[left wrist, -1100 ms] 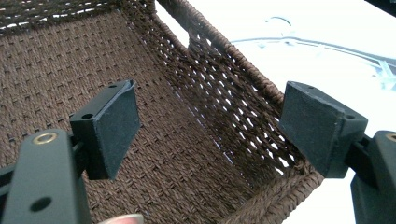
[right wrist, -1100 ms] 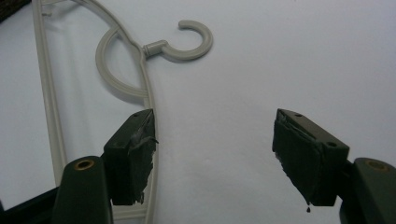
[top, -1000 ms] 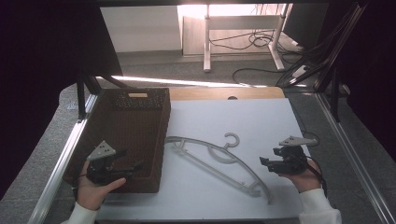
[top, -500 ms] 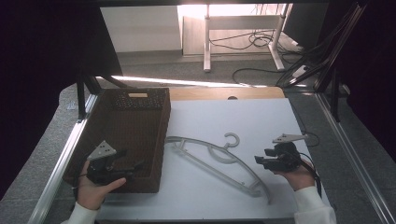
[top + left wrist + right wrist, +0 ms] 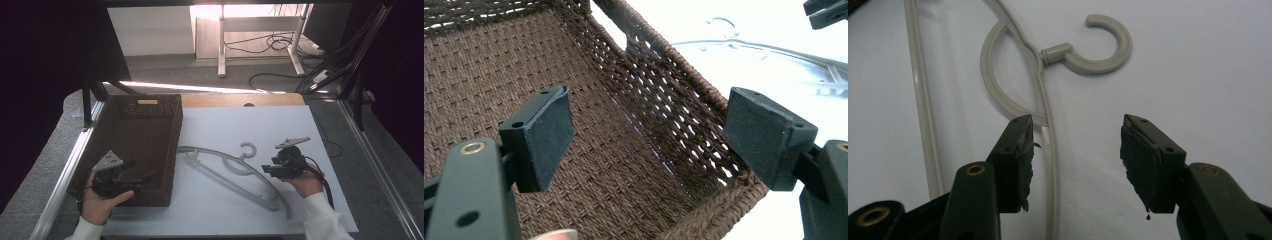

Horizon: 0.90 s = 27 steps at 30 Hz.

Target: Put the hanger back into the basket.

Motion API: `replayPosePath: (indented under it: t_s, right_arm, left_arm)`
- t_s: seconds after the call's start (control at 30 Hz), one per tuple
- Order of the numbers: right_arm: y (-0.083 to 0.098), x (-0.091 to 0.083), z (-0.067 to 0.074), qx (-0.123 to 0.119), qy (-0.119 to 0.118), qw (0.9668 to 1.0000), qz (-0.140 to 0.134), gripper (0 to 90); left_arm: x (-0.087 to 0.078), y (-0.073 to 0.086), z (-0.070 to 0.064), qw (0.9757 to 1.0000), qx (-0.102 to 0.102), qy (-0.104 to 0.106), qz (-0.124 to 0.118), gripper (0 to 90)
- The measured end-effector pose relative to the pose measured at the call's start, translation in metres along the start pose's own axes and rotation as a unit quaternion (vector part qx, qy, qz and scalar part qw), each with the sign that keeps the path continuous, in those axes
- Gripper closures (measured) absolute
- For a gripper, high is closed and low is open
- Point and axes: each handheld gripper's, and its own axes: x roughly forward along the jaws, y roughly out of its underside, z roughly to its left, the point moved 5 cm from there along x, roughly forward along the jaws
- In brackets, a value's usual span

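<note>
Right gripper slid in twd hanger, fingers narrowing but gripping nothing yet; left gripper fingers spread over basket → grab likely next.

hanger | pale grey plastic | flat on white table

Overhead and close gripper views share hanger.

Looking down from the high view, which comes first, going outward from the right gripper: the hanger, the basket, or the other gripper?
From the right gripper:
1. Hanger, lying on the white table just left of it.
2. Basket, farther left, at the table's left side.
3. Left gripper, over the basket's near left corner.
</note>
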Motion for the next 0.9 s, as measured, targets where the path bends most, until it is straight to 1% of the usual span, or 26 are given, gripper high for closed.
replayPosePath:
  t_s: [0.13, 0.17, 0.27, 0.33, 0.37, 0.43, 0.57, 0.63, 0.67, 0.8, 0.9]
  right_arm:
    - [-0.008, 0.011, 0.003, -0.01, 0.001, 0.9999, 0.014, 46.9]
    - [-0.008, 0.011, 0.003, -0.01, 0.001, 0.9999, 0.014, 46.9]
    - [-0.012, 0.02, 0.005, -0.013, 0.002, 0.9995, 0.028, 46.8]
    - [-0.013, 0.022, 0.005, -0.014, 0.002, 0.9995, 0.03, 46.8]
    - [-0.015, 0.029, 0.006, -0.015, 0.002, 0.9991, 0.039, 46.7]
    - [-0.016, 0.032, 0.006, -0.017, 0.002, 0.9989, 0.043, 46.7]
    - [-0.02, 0.046, 0.006, -0.017, 0.0, 0.9981, 0.059, 46.7]
    - [-0.021, 0.048, 0.006, -0.016, -0.001, 0.998, 0.062, 46.6]
    - [-0.022, 0.052, 0.007, -0.016, -0.002, 0.9977, 0.067, 46.7]
    - [-0.024, 0.057, 0.01, -0.02, -0.004, 0.997, 0.075, 46.9]
    - [-0.027, 0.064, 0.013, -0.028, -0.009, 0.9958, 0.087, 47.9]
  left_arm:
    - [0.0, 0.0, 0.001, 1.0, -0.002, -0.001, 0.0, 20.0]
    - [0.0, 0.0, 0.001, 1.0, -0.002, -0.001, 0.0, 19.9]
    - [0.0, 0.0, 0.001, 1.0, -0.002, -0.001, 0.002, 19.9]
    - [0.0, 0.0, 0.001, 1.0, -0.001, -0.002, 0.002, 19.9]
    - [0.0, 0.0, 0.001, 1.0, -0.002, -0.001, 0.002, 19.9]
    - [0.0, 0.0, 0.001, 1.0, -0.002, -0.001, 0.002, 20.0]
    - [0.0, 0.0, 0.002, 1.0, -0.003, -0.002, 0.002, 19.9]
    - [0.0, 0.0, 0.002, 1.0, -0.004, -0.003, 0.002, 19.8]
    - [0.0, 0.001, 0.002, 1.0, -0.004, -0.003, 0.001, 19.7]
    - [-0.001, 0.001, 0.003, 1.0, -0.005, -0.003, 0.001, 19.8]
    - [-0.001, 0.0, 0.002, 1.0, -0.004, -0.003, 0.001, 19.8]
